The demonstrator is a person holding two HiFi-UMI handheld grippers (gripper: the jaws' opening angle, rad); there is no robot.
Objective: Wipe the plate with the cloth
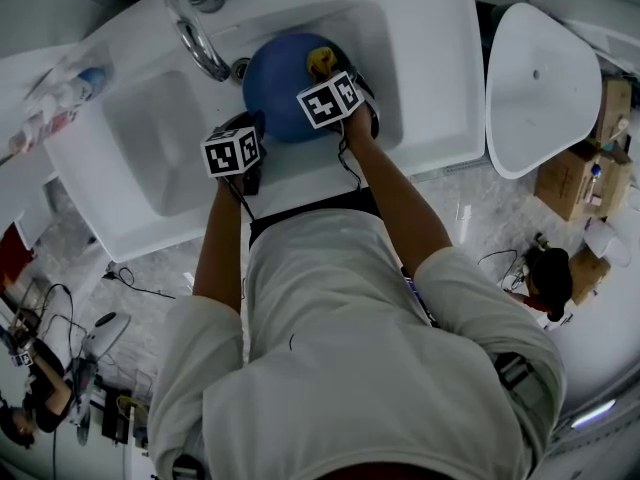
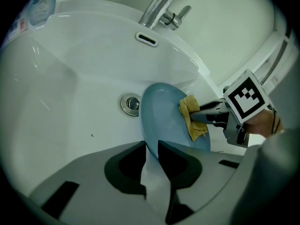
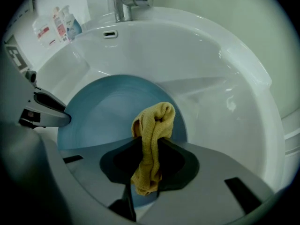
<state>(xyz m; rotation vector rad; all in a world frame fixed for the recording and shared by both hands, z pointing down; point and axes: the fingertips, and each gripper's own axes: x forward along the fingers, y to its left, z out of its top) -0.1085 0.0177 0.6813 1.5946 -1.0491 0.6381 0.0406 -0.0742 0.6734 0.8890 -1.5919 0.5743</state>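
Blue plate [image 1: 280, 93] stands tilted in the white sink [image 1: 430, 88], its rim at 7 o'clock pinched by the left gripper [image 2: 151, 149]. At its 1 o'clock, the right gripper [image 3: 149, 153], jaws closed on the yellow cloth [image 3: 153, 125], touches it to the plate.

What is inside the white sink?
A blue plate, tilted on edge, its rim in the left hand-held gripper. The right hand-held gripper holds a yellow cloth against it. The drain shows beside the plate; the sink behind the plate is covered.
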